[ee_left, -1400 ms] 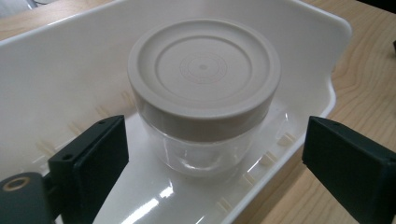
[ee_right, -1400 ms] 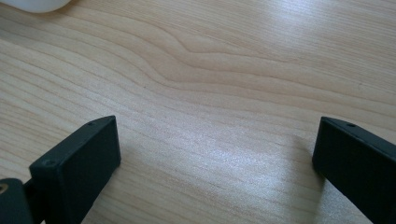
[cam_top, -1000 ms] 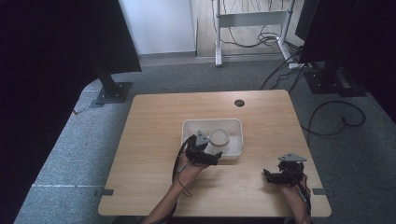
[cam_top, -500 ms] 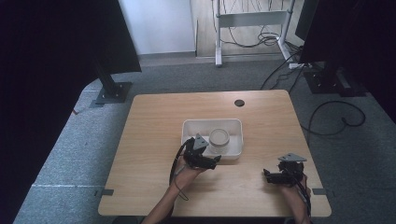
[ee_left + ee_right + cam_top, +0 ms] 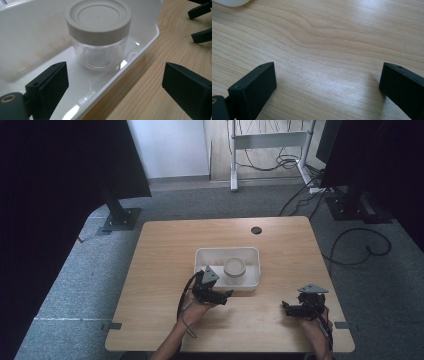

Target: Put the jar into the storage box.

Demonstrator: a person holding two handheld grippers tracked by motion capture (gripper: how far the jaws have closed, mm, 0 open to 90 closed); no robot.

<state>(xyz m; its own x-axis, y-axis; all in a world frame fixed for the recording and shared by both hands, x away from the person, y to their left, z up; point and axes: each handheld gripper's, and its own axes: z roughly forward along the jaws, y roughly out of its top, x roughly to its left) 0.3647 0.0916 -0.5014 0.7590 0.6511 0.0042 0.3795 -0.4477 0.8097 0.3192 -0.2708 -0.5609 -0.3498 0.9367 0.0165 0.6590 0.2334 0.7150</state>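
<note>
Left gripper (image 5: 226,293): jaws wide apart, holding nothing, straddling the near rim of the white tray (image 5: 150,37), one jaw over the tray floor, other over the desk (image 5: 165,270). Right gripper (image 5: 285,307): jaws also wide, empty, low over bare wood near the desk's right front. Jar (image 5: 99,35): clear body w/ grey screw lid on, upright inside the tray, just ahead of the left jaws, untouched. Tray rim lies btwn jaws and jar.
</note>
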